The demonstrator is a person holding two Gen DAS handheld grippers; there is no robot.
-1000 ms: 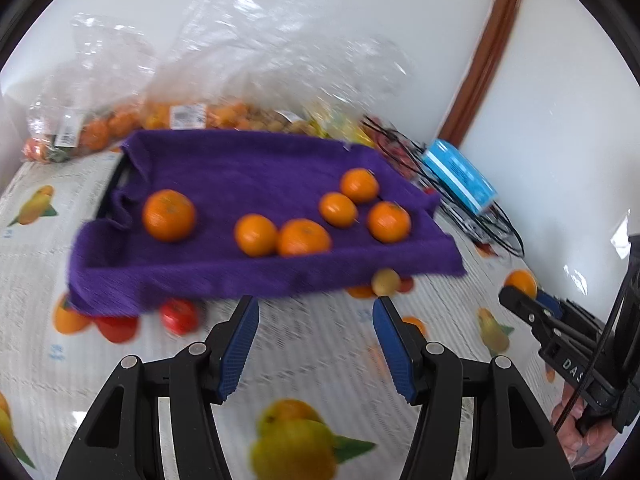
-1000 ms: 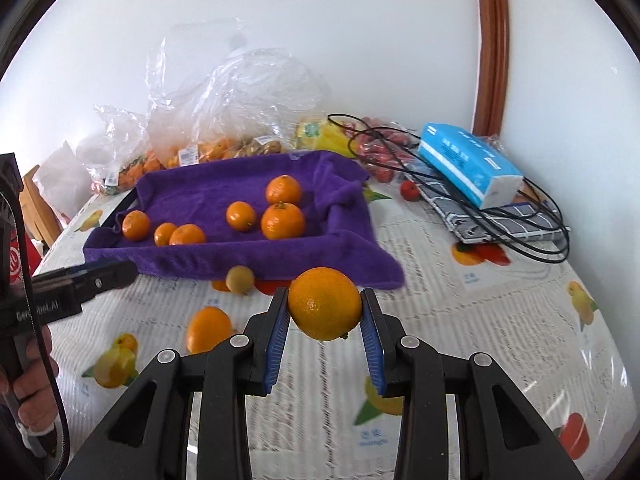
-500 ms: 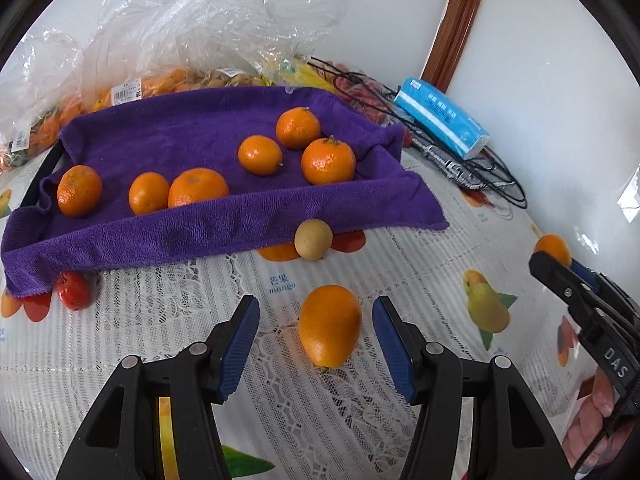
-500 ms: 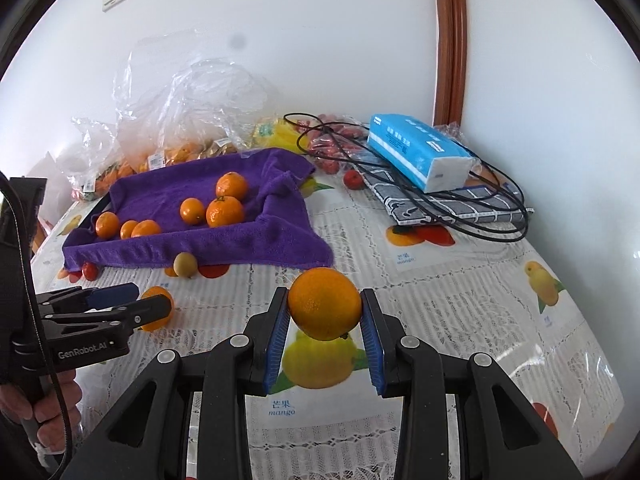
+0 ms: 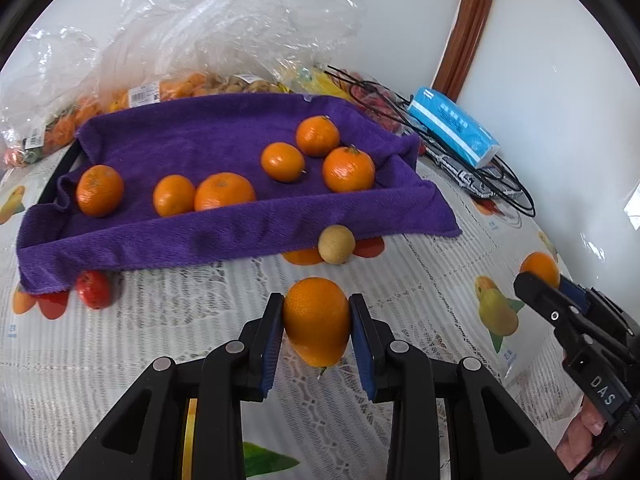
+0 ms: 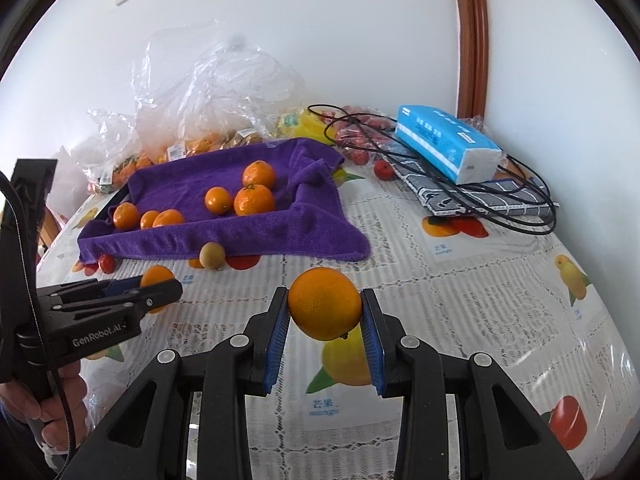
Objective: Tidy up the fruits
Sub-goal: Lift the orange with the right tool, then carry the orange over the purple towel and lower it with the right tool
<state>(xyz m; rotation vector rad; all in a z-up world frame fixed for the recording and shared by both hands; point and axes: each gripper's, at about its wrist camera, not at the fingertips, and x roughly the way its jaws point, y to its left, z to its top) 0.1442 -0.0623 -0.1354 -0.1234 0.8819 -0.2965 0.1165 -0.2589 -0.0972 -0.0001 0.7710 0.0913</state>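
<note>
Oranges fill both tools: left tool (image 5: 316, 320) grips one orange (image 5: 316, 318), right tool (image 6: 325, 312) another orange (image 6: 325, 304), bound for the purple towel (image 5: 224, 136) ahead.

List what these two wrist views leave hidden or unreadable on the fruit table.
- Bagged fruit, left wrist view: crumpled plastic blurs it; count unclear.
- Tray under the purple towel, both views: only a dark edge shows.
- Red fruit, right wrist view: black cables cross it.
- Underside of the orange in the right gripper: faces away.
</note>
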